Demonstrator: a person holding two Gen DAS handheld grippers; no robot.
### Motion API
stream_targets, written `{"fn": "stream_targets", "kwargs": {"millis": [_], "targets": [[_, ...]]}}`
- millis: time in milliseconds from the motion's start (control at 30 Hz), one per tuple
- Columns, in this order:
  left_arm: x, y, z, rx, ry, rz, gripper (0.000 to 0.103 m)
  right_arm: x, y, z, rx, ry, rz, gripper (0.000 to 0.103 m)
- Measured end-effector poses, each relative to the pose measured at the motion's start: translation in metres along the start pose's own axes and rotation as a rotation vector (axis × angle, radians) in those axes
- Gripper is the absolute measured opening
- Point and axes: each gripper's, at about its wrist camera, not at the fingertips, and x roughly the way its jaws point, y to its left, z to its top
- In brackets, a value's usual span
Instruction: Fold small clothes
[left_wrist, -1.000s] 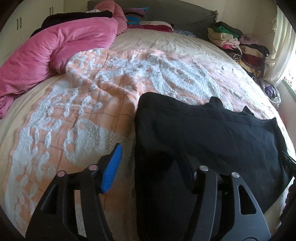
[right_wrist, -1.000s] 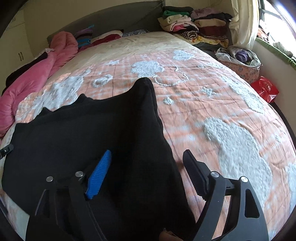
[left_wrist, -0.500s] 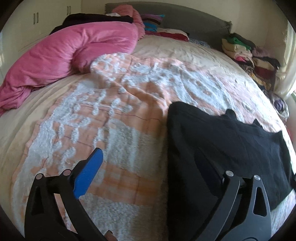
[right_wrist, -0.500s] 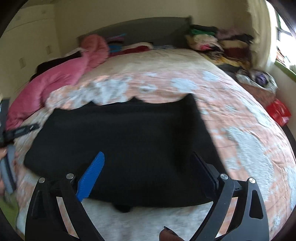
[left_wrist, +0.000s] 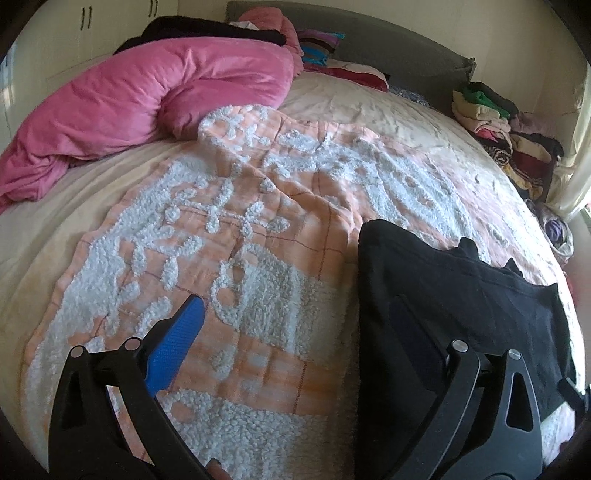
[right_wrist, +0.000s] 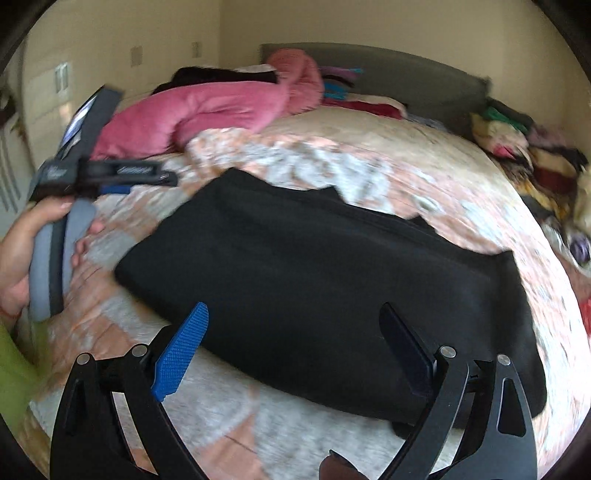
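A black garment (right_wrist: 314, 277) lies folded flat on the orange and white blanket (left_wrist: 258, 221); in the left wrist view the garment (left_wrist: 461, 295) fills the lower right. My left gripper (left_wrist: 295, 332) stands open over the blanket at the garment's left edge, its dark finger (left_wrist: 417, 332) above the cloth and its blue pad (left_wrist: 177, 347) over the blanket. My right gripper (right_wrist: 295, 343) hangs open in front of the garment's near edge, nothing between its fingers. A hand (right_wrist: 18, 258) holds the left gripper (right_wrist: 144, 182) at the far left of the right wrist view.
A pink duvet (left_wrist: 147, 92) is heaped at the bed's far left. Stacked folded clothes (left_wrist: 498, 129) sit at the far right by the headboard (left_wrist: 369, 40). A bag of clothes (left_wrist: 557, 236) lies beyond the bed's right edge.
Both grippers opened wider and let go of the garment. The left one drew back to the left off the cloth. The right one swung round toward the garment's long near edge.
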Motion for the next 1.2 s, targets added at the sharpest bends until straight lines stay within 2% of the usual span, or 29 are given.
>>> {"fn": "stream_targets", "kwargs": {"millis": [200, 467, 800, 1033, 1067, 1133, 1167, 1200], "targets": [[0.004, 0.008, 0.001, -0.065, 0.031, -0.132, 0.094, 0.013, 0.036, 0.007, -0.114, 0.012, 0.066, 0.093], [0.012, -0.008, 0.001, -0.029, 0.065, -0.227, 0.093, 0.026, 0.072, 0.006, -0.251, 0.021, 0.067, 0.093], [0.020, -0.012, 0.000, -0.014, 0.100, -0.234, 0.093, 0.060, 0.095, 0.002, -0.390, 0.045, -0.071, 0.093], [0.031, -0.015, 0.000, -0.009, 0.130, -0.233, 0.093, 0.073, 0.095, 0.003, -0.395, 0.028, -0.126, 0.092], [0.033, -0.016, 0.000, -0.008, 0.133, -0.233, 0.093, 0.074, 0.096, 0.004, -0.397, 0.022, -0.130, 0.091], [0.039, -0.018, 0.000, -0.012, 0.148, -0.246, 0.093, 0.071, 0.097, 0.002, -0.398, 0.001, -0.132, 0.071], [0.040, -0.018, 0.000, -0.013, 0.153, -0.250, 0.093, 0.069, 0.096, 0.002, -0.399, -0.012, -0.132, 0.066], [0.042, -0.019, -0.001, -0.014, 0.160, -0.256, 0.093, 0.067, 0.096, 0.002, -0.399, -0.029, -0.138, 0.054]]}}
